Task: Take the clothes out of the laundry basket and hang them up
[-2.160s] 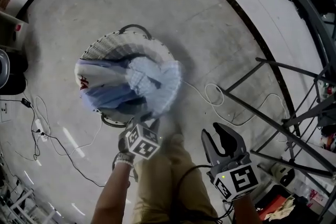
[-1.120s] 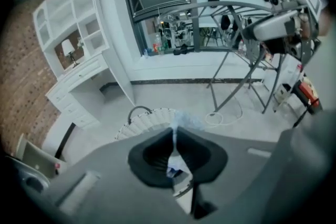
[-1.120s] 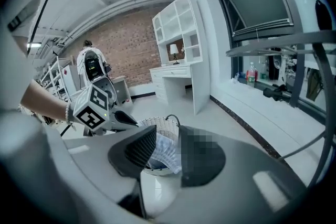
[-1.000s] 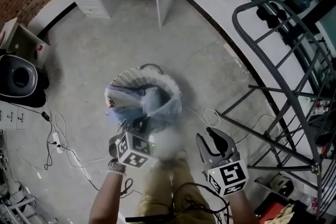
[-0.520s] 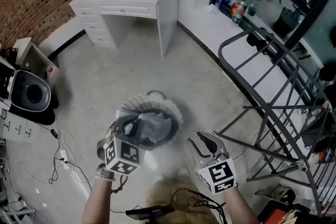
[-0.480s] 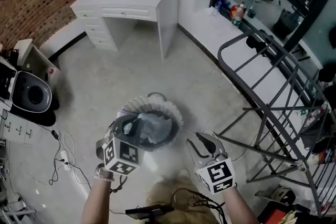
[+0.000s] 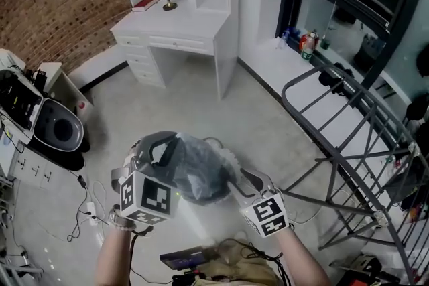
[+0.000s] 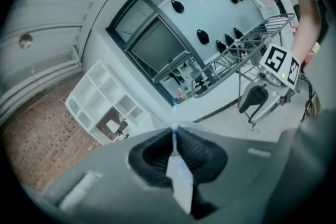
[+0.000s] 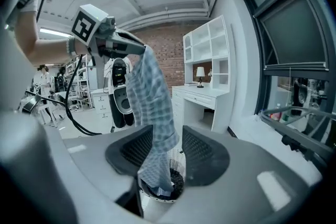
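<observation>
L gripper [image 9: 139,50] is clamped on the checked shirt [image 9: 152,97], prob held high so it clears the laundry basket [image 9: 176,161] below. R gripper [image 9: 169,136] jaws have just been opening: apart, cloth hanging btwn them, pads not gripping.

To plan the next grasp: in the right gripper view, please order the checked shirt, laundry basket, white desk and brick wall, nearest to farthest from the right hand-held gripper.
1. Checked shirt: hangs between the right hand-held gripper's jaws, which have just been opening.
2. Laundry basket: below the jaws.
3. White desk: ahead, right.
4. Brick wall: at the back.
</observation>
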Demonstrator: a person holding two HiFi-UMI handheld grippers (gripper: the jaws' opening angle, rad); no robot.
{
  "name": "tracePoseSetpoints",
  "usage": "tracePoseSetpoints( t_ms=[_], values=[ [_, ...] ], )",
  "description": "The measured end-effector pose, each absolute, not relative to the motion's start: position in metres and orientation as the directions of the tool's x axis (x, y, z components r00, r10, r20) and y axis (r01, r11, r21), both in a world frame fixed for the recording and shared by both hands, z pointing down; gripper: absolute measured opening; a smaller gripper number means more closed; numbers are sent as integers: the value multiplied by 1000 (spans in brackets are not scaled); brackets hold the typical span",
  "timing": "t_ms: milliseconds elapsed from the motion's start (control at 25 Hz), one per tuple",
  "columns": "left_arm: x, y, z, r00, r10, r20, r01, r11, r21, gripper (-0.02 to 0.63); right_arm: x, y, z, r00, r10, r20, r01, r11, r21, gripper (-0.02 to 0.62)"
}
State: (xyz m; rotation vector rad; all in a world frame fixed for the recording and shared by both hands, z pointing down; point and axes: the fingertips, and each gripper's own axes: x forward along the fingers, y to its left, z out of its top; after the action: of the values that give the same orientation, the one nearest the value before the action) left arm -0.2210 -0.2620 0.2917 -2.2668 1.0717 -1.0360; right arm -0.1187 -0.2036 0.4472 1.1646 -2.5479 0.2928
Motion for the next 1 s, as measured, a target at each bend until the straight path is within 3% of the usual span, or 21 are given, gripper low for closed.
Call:
tracePoseSetpoints(
  t_ms=[520, 880, 920, 1000],
  values=[
    [-230, -238, 210, 419, -852, 315, -437, -493, -752, 20, -156, -234, 457, -786, -518, 338, -602, 768, -221, 237],
    [-235, -223, 189, 433, -861, 266, -447, -462, -766, 21, -199, -240, 461, -894, -360, 265, -441, 810, -387, 233],
    [-237, -223, 189, 432, -862, 265, -454, -461, -762, 21, -202, -240, 460, -896, -359, 261, -437, 816, -378, 197],
    [-242, -224, 190, 425, -865, 267, -466, -462, -755, 21, -203, -242, 458, -884, -379, 273, -457, 823, -338, 34]
  ],
)
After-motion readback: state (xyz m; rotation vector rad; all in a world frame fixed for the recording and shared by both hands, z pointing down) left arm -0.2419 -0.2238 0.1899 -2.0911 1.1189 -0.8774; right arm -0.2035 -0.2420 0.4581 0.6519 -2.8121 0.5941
